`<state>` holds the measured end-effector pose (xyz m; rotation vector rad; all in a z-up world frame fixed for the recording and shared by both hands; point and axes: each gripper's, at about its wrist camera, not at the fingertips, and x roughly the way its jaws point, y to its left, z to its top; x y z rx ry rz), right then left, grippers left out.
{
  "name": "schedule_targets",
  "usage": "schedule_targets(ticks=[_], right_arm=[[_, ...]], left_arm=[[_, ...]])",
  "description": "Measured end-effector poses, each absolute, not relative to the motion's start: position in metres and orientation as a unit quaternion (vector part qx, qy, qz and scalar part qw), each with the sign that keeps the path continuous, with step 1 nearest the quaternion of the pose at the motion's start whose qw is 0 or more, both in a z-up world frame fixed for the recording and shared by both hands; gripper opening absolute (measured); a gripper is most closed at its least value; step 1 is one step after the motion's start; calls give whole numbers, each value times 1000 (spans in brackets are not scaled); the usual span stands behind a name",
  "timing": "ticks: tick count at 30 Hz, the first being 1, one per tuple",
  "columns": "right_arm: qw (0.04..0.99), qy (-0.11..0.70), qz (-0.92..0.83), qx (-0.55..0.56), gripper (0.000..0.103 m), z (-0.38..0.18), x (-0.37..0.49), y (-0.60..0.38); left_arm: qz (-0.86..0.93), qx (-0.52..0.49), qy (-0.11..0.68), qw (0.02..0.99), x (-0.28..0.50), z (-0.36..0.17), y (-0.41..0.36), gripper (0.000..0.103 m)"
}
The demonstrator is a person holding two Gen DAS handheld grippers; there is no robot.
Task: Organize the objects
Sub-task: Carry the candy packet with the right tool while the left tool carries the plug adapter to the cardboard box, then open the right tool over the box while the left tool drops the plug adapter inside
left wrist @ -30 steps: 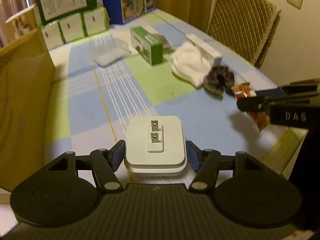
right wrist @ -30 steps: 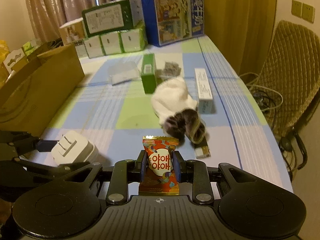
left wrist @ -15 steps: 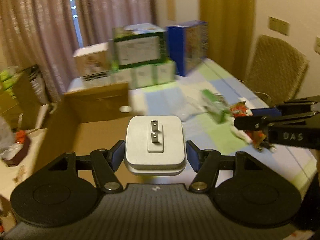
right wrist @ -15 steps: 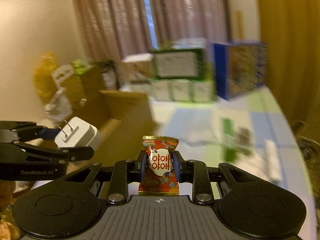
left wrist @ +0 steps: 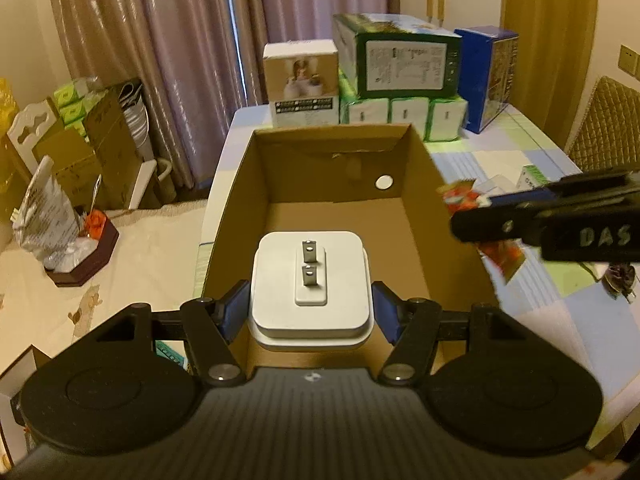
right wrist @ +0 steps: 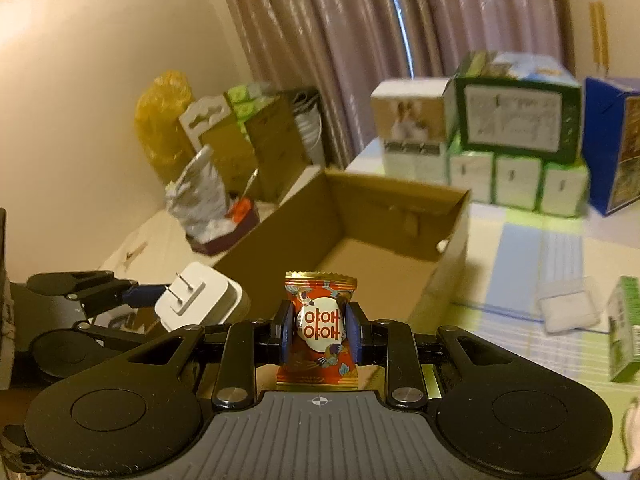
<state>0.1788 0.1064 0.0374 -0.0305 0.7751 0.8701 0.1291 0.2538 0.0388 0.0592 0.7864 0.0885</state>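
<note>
My left gripper (left wrist: 309, 312) is shut on a white plug adapter (left wrist: 310, 286), prongs facing the camera, held above the near end of an open brown cardboard box (left wrist: 420, 184). The box floor looks bare. My right gripper (right wrist: 320, 330) is shut on a red and gold candy packet (right wrist: 320, 330) and hangs over the box's near right wall (right wrist: 448, 264). In the left wrist view the right gripper (left wrist: 472, 224) enters from the right with the candy packet (left wrist: 460, 198). In the right wrist view the left gripper (right wrist: 168, 300) holds the adapter (right wrist: 198, 300) at lower left.
Stacked green, white and blue cartons (left wrist: 396, 80) stand behind the box on the checked tablecloth (left wrist: 560, 312). A clear bag (right wrist: 568, 308) and a green box (right wrist: 624, 336) lie to the right. A side table with a foil bag (left wrist: 44, 216) is on the left.
Both grippers have swung left from the table's middle and risen over the cardboard box, each still holding its object. The view has steadied on the box's open top.
</note>
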Motion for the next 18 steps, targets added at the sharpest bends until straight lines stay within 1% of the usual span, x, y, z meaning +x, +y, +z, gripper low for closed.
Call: schedule_targets(ticks=[6, 7, 8, 9, 10, 11, 18], right_arm=[[830, 380, 407, -14, 25, 19, 190, 120], [831, 379, 408, -10, 29, 18, 192, 120], [830, 378, 409, -5, 41, 17, 194, 119], [831, 377, 410, 6, 52, 17, 196, 118], [832, 377, 407, 19, 69, 18, 198, 115], [835, 374, 402, 26, 72, 20, 200, 112], [852, 355, 383, 42, 72, 40, 193, 75]], left_arm=[[40, 23, 383, 923, 135, 29, 262, 60], [38, 25, 382, 923, 137, 28, 263, 60], [40, 25, 381, 923, 138, 26, 263, 61], [44, 22, 378, 924, 139, 25, 264, 67], [48, 19, 377, 925, 139, 25, 266, 70], [50, 16, 376, 925, 139, 26, 266, 71], [59, 2, 358, 932, 118, 39, 261, 71]])
